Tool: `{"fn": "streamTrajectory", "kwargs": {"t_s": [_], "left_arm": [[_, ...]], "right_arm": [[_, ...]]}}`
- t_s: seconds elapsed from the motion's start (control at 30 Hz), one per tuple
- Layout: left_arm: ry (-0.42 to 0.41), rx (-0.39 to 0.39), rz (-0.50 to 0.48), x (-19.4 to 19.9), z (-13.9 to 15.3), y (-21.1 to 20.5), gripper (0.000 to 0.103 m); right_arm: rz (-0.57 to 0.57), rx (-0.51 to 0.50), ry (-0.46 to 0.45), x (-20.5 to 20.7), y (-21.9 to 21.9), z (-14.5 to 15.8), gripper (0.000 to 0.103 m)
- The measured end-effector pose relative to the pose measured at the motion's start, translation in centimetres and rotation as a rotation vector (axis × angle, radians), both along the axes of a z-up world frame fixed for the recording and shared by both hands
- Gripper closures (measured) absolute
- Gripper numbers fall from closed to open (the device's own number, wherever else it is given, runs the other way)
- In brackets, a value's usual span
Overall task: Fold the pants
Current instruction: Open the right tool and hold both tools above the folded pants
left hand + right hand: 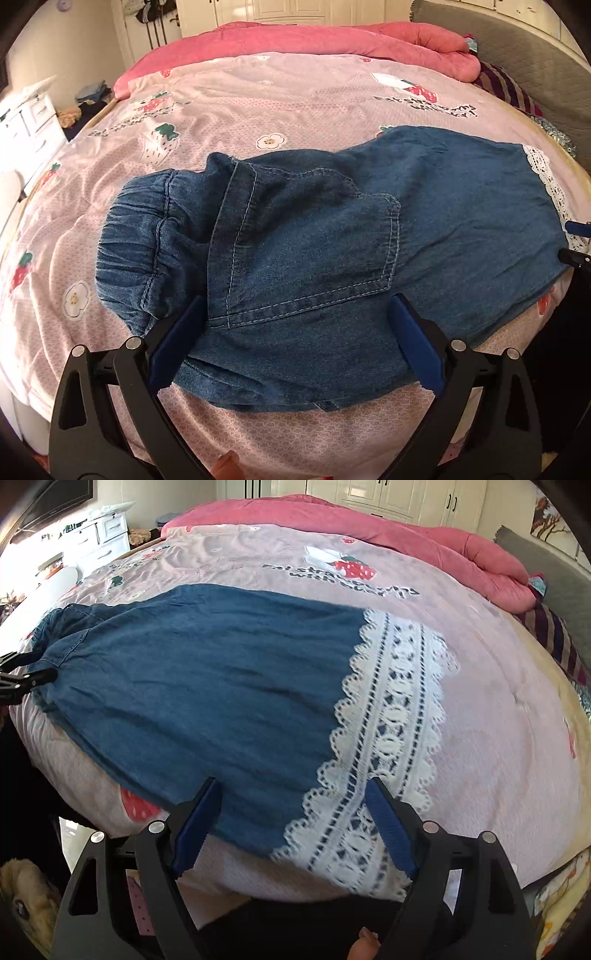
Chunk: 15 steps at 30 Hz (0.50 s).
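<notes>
Across frame: pink strawberry-print bedspread [295, 92], white cupboards [388, 494] at top. Centre: denim pants [314, 240] flat, lace hem [388, 720] right. Left gripper [295, 339], right gripper [295, 823] both released over near edge.

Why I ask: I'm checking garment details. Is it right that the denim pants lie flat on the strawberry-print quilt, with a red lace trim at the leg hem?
Not quite: the lace trim is white, not red, as the right wrist view shows. The denim pants do lie flat on the strawberry-print quilt.
</notes>
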<state>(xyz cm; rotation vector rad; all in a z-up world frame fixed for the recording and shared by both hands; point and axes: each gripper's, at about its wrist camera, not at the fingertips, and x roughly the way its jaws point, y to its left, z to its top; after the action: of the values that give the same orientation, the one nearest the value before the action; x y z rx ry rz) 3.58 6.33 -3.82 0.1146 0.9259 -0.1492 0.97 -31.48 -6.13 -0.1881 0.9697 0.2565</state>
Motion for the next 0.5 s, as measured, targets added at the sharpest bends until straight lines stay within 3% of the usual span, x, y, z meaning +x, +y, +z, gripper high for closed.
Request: {"fn": "streamTrajectory", "kwargs": {"t_s": [0.23,0.5], "left_arm": [[-0.002,-0.024,-0.002,0.0,-0.1,0.2,0.011],[0.003,-0.067,0.004,-0.3,0.6,0.2,0.011]], "right_arm": [[-0.001,-0.013,0.004,-0.1,0.2,-0.4,0.023],[-0.038,0.102,0.021,-0.2,-1.0,0.9,0.018]]}}
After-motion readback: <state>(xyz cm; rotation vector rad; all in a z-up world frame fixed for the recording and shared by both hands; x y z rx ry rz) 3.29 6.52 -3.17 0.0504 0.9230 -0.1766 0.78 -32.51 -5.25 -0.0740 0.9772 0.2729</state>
